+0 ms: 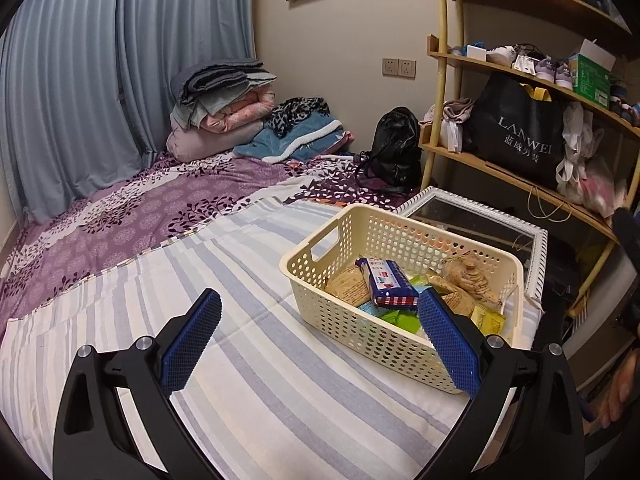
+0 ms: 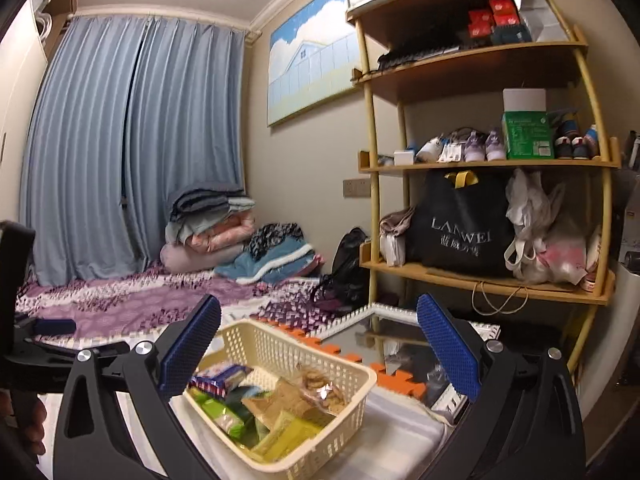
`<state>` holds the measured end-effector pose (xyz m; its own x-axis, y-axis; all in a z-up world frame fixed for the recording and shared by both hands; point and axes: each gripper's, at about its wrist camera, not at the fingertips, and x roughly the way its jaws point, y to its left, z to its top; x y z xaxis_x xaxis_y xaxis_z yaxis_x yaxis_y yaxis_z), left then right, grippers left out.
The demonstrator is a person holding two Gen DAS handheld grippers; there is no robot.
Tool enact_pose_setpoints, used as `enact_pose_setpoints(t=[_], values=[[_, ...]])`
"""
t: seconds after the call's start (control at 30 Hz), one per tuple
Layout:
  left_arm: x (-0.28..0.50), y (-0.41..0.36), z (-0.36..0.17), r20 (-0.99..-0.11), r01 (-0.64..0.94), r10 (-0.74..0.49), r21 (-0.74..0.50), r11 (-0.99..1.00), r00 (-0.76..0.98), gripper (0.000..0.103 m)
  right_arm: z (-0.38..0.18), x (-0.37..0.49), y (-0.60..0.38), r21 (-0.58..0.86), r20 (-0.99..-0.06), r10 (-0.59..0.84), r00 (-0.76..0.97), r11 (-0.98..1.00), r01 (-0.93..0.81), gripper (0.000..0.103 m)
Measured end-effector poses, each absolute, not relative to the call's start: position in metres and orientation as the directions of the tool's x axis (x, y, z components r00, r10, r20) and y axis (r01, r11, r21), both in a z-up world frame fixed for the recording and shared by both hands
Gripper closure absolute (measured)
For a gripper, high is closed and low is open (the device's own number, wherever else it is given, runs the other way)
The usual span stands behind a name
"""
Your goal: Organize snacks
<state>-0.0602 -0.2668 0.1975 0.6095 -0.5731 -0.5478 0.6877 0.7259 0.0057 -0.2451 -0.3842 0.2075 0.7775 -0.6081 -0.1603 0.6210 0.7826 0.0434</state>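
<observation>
My left claw [image 1: 320, 340] hangs above the striped blue-and-white bed sheet [image 1: 248, 360], its blue ribbed pads spread wide and nothing between them. The cream perforated plastic basket [image 1: 360, 332] sits on that sheet near the bed's right edge, just beside a white-framed mirror [image 1: 536, 240] lying flat. In the basket I see a blue wafer packet with a red-checked end [image 1: 388, 284] lying on top of a tan wrapped biscuit pack [image 1: 348, 288], a clear bag of round brown cookies [image 1: 472, 276] against the far wall, green sachets [image 1: 400, 316] at the bottom and a yellow sachet [image 1: 490, 320] near the right corner. My right claw [image 2: 318, 344] is likewise released, pads well apart, empty, poised over the same basket [image 2: 352, 400] from the other side; the snack packets lie heaped below it. Curved wooden shelf unit [image 2: 480, 164] stands behind. Part of the left handle and a hand show at the left edge of the right wrist view.
</observation>
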Motion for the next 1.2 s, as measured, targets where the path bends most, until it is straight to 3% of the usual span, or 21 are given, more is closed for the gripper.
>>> enact_pose_setpoints(t=[0.13,0.3,0.7,1.2], values=[[-0.073,-0.266,0.200,-0.534,0.694,-0.577,0.025,0.720,0.618,0.003,0.198,-0.241,-0.397,0.106,-0.325,-0.496,0.805,0.827,0.552,0.005],[-0.087,-0.267,0.198,-0.529,0.697,-0.566,0.068,0.714,0.632,0.003,0.178,-0.228,-0.397,0.064,-0.483,-0.447,0.753,0.839,0.540,0.005],[-0.096,-0.268,0.193,-0.539,0.695,-0.552,0.091,0.713,0.636,0.003,0.162,-0.218,-0.381,-0.009,-0.556,-0.400,0.728,0.879,0.477,0.005],[-0.098,-0.280,0.180,-0.566,0.689,-0.507,0.157,0.707,0.650,0.003,0.152,-0.212,-0.387,-0.008,-0.583,-0.394,0.711,0.877,0.480,0.005]])
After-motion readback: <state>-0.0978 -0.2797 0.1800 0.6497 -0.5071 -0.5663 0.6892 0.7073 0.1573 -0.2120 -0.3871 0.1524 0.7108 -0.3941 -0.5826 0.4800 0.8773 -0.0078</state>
